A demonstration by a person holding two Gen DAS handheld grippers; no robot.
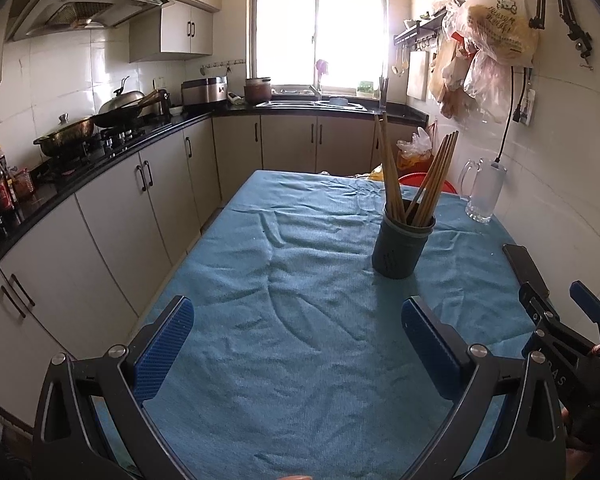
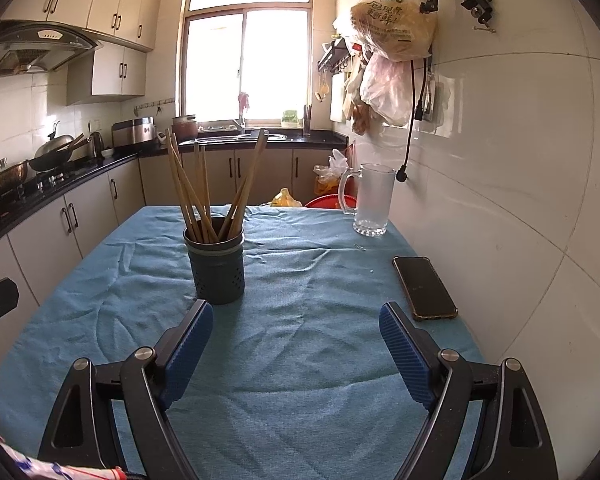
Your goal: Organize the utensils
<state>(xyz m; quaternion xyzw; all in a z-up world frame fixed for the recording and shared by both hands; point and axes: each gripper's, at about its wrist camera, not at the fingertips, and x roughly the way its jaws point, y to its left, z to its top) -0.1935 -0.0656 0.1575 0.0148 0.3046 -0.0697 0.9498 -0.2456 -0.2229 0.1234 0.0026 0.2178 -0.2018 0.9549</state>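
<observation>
A dark grey utensil holder (image 1: 400, 246) stands upright on the blue tablecloth (image 1: 292, 280), with several wooden chopsticks (image 1: 394, 176) leaning in it. It also shows in the right wrist view (image 2: 217, 268), chopsticks (image 2: 196, 192) fanned out. My left gripper (image 1: 298, 320) is open and empty, low over the cloth, with the holder ahead and to the right. My right gripper (image 2: 296, 324) is open and empty, with the holder just ahead of its left finger. The right gripper also shows at the left wrist view's right edge (image 1: 556, 304).
A black phone (image 2: 424, 288) lies on the cloth near the right wall, close to my right finger. A frosted glass mug (image 2: 370, 200) stands at the table's far right. Kitchen cabinets (image 1: 112, 216) and a stove with pans (image 1: 84, 128) run along the left. Bags hang on the right wall (image 2: 392, 20).
</observation>
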